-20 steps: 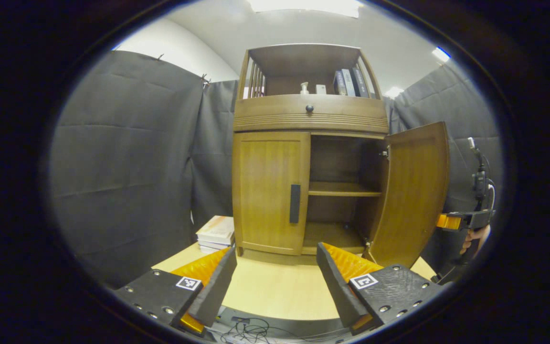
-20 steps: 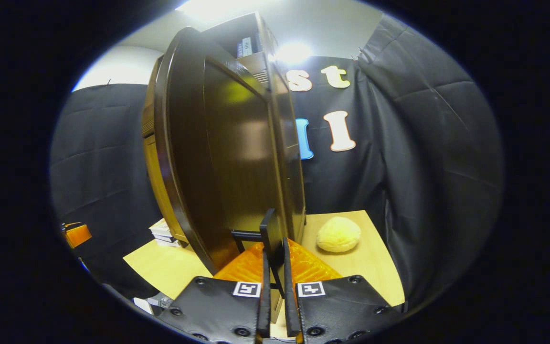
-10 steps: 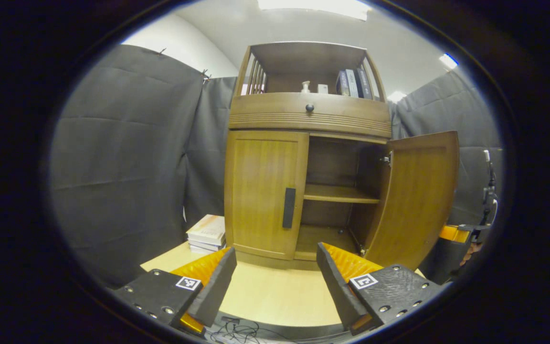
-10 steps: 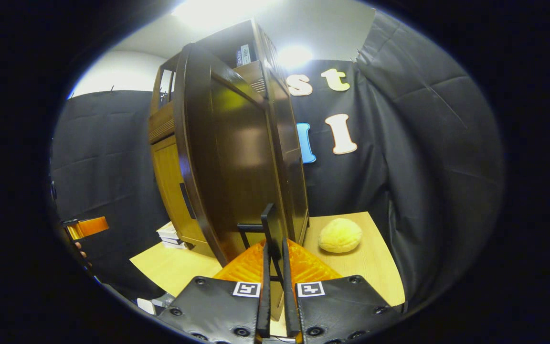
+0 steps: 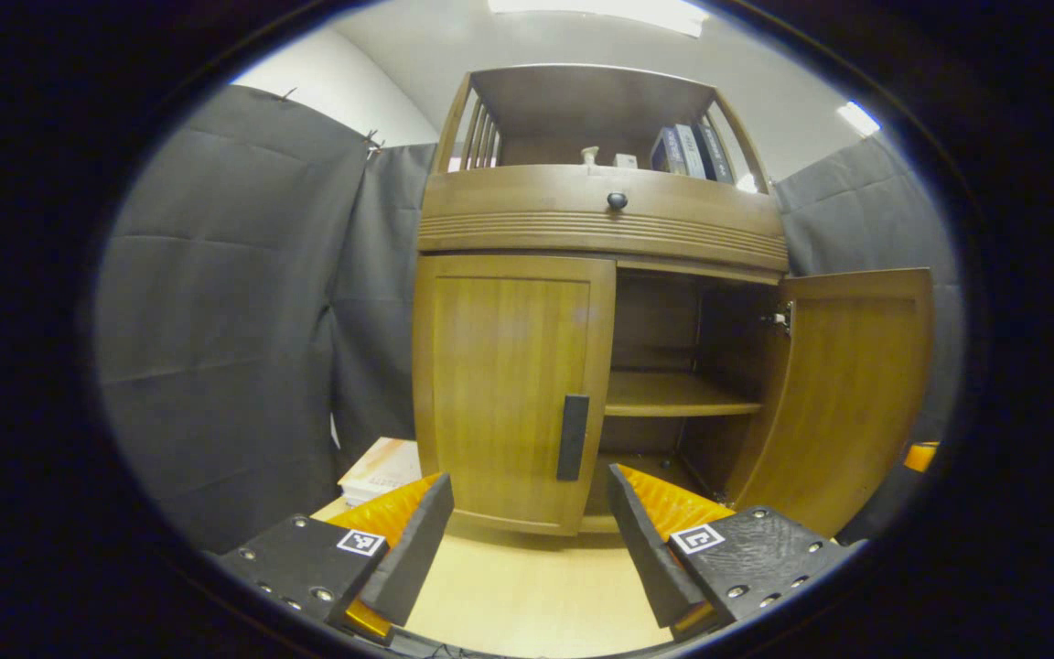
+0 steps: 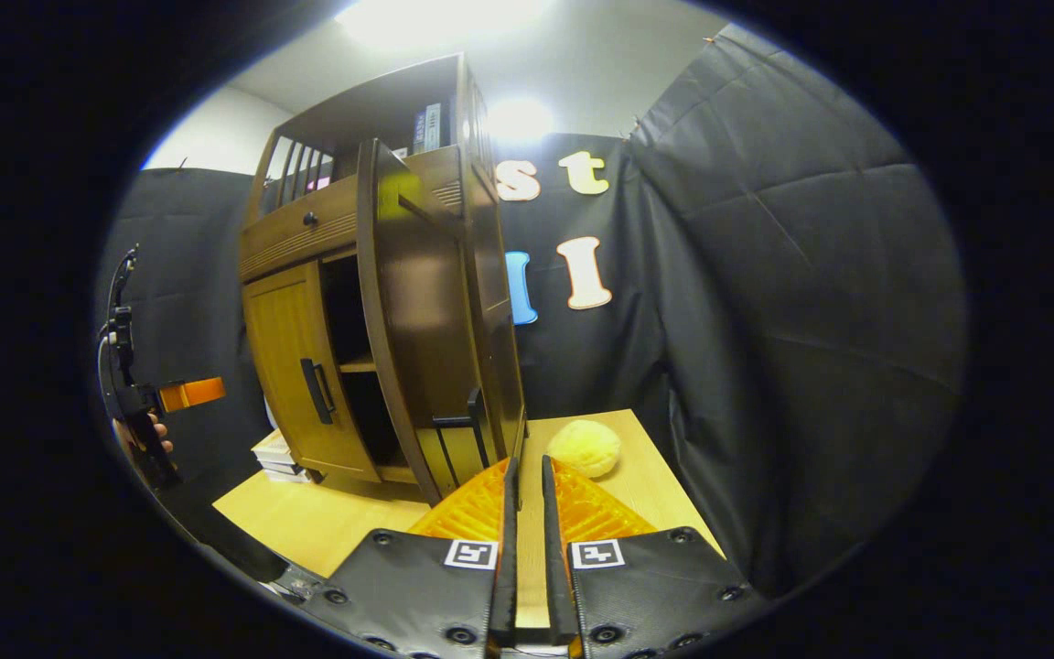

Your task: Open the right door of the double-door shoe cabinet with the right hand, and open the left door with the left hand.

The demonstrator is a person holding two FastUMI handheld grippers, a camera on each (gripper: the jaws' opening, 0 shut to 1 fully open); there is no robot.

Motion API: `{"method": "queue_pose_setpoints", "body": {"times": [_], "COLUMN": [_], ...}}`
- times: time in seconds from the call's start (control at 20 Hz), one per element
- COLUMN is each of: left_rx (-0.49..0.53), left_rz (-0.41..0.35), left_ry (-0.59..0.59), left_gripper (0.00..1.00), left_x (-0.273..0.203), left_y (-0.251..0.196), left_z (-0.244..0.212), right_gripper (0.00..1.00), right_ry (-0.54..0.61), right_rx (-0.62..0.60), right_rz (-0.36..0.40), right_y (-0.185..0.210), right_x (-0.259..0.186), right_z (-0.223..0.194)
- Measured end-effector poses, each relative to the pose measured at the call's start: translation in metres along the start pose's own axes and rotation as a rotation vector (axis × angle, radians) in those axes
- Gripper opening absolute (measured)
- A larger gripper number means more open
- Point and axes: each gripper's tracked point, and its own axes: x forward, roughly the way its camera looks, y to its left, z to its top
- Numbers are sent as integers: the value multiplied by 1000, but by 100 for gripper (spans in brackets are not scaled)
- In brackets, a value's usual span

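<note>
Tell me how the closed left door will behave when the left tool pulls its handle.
The left door looks like rigid wood, so it should swing stiffly without flexing. Its bar handle sits near the free edge, so probably little force is needed. The open left tool hasn't reached it.

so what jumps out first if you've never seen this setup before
The wooden shoe cabinet on the table draws the eye, with its right door swung wide to show an inner shelf while the left door sits closed. In the left gripper view the left gripper is open and faces the dark handle of that closed door. In the right gripper view a round yellow fuzzy thing lies on the table beside the cabinet.
</note>
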Motion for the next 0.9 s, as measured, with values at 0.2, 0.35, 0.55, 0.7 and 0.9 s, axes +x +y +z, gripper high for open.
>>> {"method": "queue_pose_setpoints", "body": {"times": [0.2, 0.35, 0.55, 0.7, 0.9], "left_rx": [-4, 6, 14, 38, 52], "left_rz": [-58, -114, -203, -225, -256], "left_ry": [6, 13, 22, 28, 47], "left_gripper": [98, 98, 99, 98, 99], "left_x": [66, 109, 154, 180, 207], "left_y": [4, -1, -19, -27, -38], "left_z": [3, -1, -16, -31, -50], "right_gripper": [36, 71, 98, 98, 98], "right_ry": [9, 3, -27, -38, -60], "right_rx": [-5, -2, -8, -17, 6], "right_rz": [-104, -151, -247, -316, -393], "right_y": [-2, 7, 26, 40, 59], "right_x": [-8, -15, -27, -33, -38], "right_z": [-6, -4, 1, 4, 11]}}
